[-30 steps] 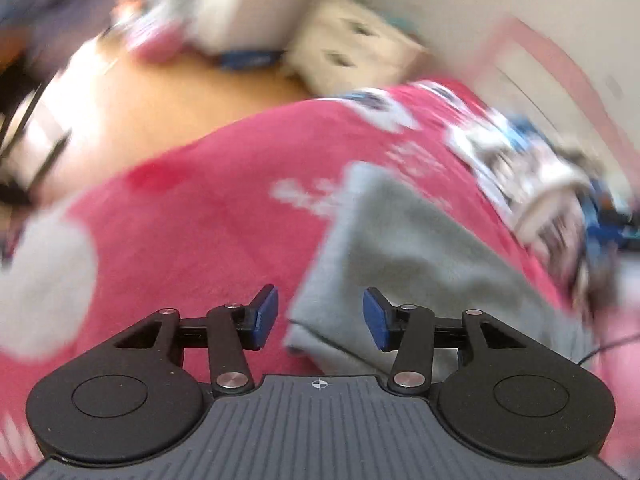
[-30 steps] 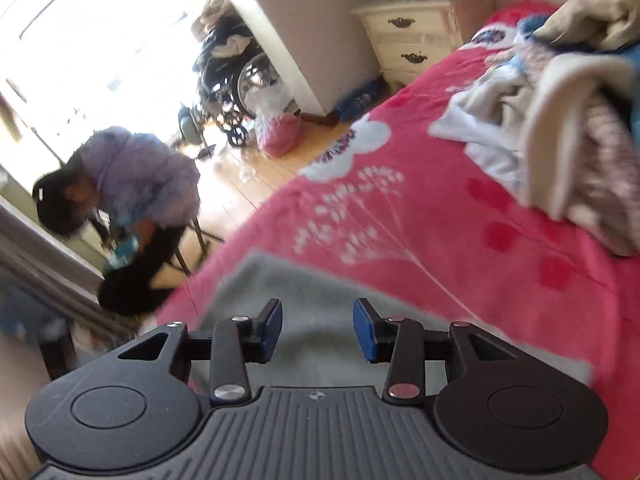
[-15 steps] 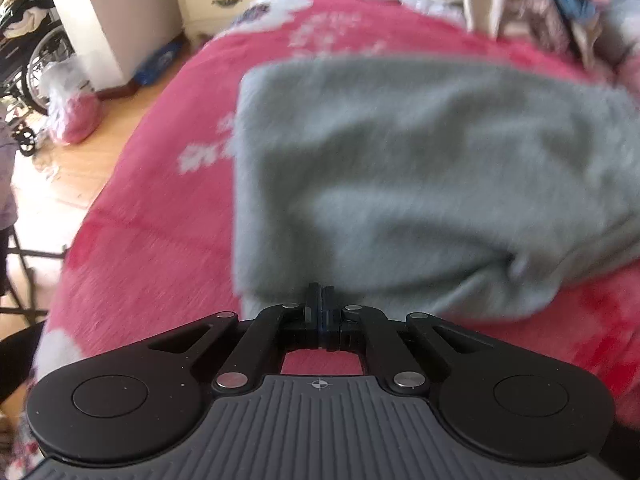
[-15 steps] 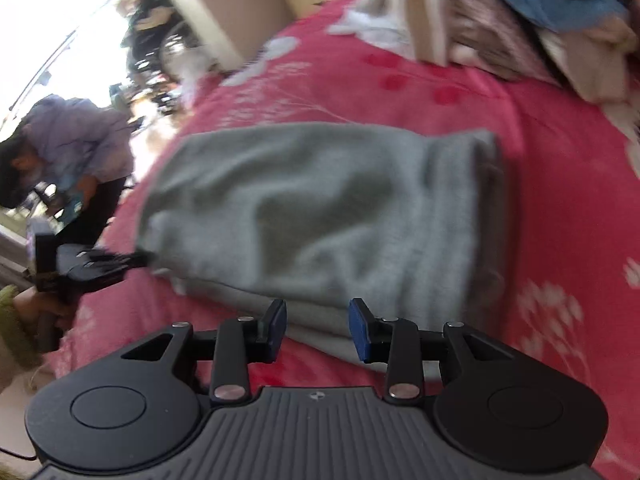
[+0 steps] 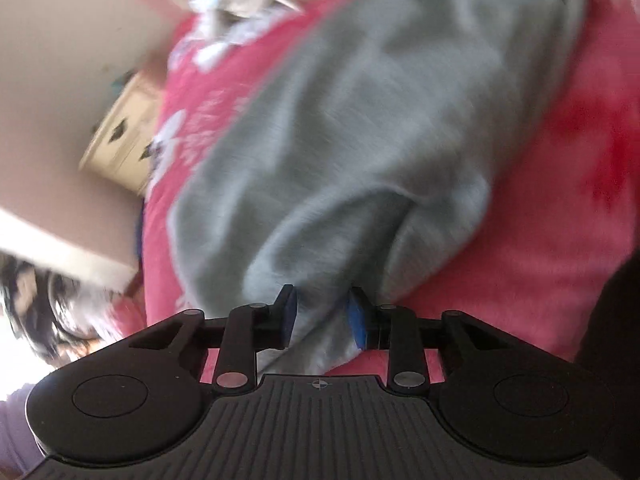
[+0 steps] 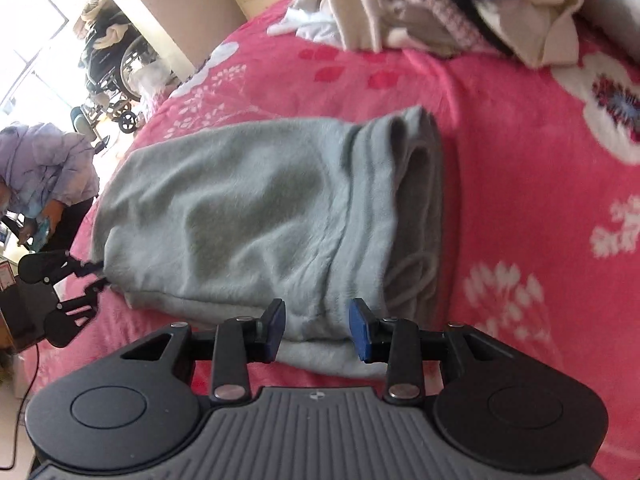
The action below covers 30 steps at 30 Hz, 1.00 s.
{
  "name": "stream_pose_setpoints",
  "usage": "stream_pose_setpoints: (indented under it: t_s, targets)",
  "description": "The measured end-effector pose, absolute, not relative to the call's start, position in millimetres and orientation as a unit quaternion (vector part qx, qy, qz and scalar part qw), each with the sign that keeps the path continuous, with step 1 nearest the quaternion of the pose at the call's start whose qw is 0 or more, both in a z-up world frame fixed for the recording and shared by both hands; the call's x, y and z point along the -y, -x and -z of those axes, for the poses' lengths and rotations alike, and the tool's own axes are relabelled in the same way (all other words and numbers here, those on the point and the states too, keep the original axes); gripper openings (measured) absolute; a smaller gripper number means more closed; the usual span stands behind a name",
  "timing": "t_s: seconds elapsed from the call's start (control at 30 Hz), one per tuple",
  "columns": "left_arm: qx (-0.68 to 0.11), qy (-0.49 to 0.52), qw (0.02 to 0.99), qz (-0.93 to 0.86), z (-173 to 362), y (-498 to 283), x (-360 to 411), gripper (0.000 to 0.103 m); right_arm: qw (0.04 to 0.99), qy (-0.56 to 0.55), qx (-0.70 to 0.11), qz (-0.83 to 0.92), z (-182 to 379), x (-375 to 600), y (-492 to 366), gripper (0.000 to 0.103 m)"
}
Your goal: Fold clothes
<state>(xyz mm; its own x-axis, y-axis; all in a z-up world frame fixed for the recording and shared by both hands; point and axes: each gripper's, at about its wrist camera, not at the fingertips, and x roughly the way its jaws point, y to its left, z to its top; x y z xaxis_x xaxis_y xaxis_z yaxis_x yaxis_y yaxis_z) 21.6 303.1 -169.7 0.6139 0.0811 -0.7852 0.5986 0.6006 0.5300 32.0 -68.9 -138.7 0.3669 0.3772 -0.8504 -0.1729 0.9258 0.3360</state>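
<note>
Soft grey fleece garment, already doubled over, lies on the pink flowered bed blanket, long axis running left to right in the right wrist view. Left gripper pinches a bunched fold of its left-end corner, jaws having just eased slightly. Right gripper hovers part-open, straddling the near edge by the thick right end, pads apparently not pressing. Both sit at the near edge; next fold likely goes end to end.

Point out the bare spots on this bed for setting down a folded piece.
Free: the pink blanket right of the grey garment, out to the white flower prints; also the strip between garment and clothes pile. Crowded: the far end under that pile.
</note>
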Motion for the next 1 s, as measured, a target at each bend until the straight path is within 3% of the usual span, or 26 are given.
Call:
stream_pose_setpoints:
  t_s: [0.1,0.27,0.43,0.5,0.6,0.7,0.83,1.0]
  targets:
    - [-0.422,-0.378,0.807,0.167,165.1,-27.5,-315.2,0.004,0.827,-0.100,-0.533,-0.150,140.4,83.5,-38.3,0.038]
    - [-0.439,-0.385,0.791,0.183,166.9,-25.6,-320.0,0.003,0.836,-0.084,-0.529,-0.118,152.6,84.2,-56.4,0.037]
    - [-0.453,-0.382,0.787,0.174,153.5,-23.8,-323.0,0.011,0.859,-0.030,-0.484,-0.164,160.4,56.7,-66.3,0.037]
    - [-0.460,-0.385,0.784,0.159,147.6,-19.8,-329.2,0.024,0.855,-0.005,-0.490,-0.167,181.4,54.0,-67.1,0.038]
    - [-0.465,-0.385,0.788,0.121,137.7,-20.9,-337.0,0.024,0.847,-0.061,-0.508,-0.145,201.5,75.7,-66.4,0.038]
    - [-0.462,-0.343,0.813,0.086,120.7,-30.5,-335.2,0.025,0.858,-0.075,-0.493,-0.124,182.2,89.6,-58.7,0.038]
    - [-0.430,-0.217,0.873,0.071,97.6,-46.8,-315.9,0.032,0.892,-0.093,-0.428,-0.112,148.0,96.4,-44.2,0.038]
    - [-0.443,-0.096,0.887,0.086,116.3,-62.7,-286.0,0.032,0.918,-0.053,-0.364,-0.148,137.9,64.1,-56.3,0.038]
